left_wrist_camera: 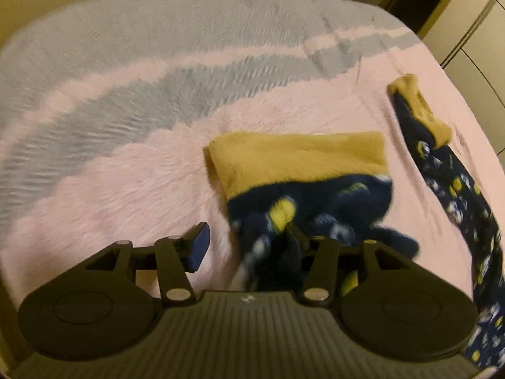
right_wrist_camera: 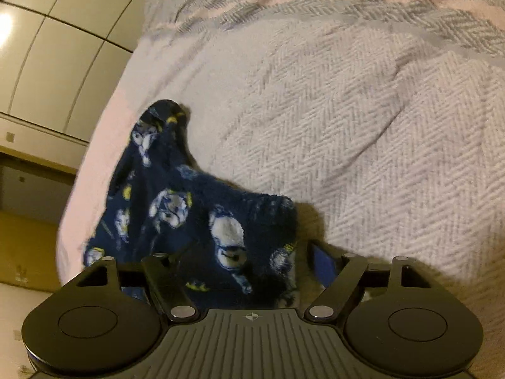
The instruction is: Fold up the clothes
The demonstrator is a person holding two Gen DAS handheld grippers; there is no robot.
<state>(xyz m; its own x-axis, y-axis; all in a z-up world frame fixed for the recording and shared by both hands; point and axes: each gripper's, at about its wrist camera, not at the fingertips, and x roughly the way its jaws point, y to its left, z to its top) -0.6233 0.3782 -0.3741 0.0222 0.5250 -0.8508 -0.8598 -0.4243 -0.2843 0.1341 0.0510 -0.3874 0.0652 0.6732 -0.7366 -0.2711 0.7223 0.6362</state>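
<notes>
A navy fleece garment point(left_wrist_camera: 315, 195) with white and yellow prints lies on a pink and grey bed cover point(left_wrist_camera: 126, 158). One mustard cuff point(left_wrist_camera: 300, 158) lies flat ahead, and a second cuffed leg point(left_wrist_camera: 416, 110) stretches along the right. My left gripper point(left_wrist_camera: 246, 237) is open; its left blue pad point(left_wrist_camera: 199, 246) is bare over the cover, while its right finger is partly covered by navy fabric. In the right wrist view the same garment point(right_wrist_camera: 189, 214) is bunched near the bed's left edge. My right gripper point(right_wrist_camera: 249, 259) is open, with fabric lying between the fingers and hiding the left one.
The bed cover point(right_wrist_camera: 347, 126) spreads wide ahead and to the right of the right gripper. The bed's edge drops off at the left in that view, with cream cupboard doors point(right_wrist_camera: 63, 47) beyond. Cupboard doors point(left_wrist_camera: 473, 31) also stand past the bed's far right corner.
</notes>
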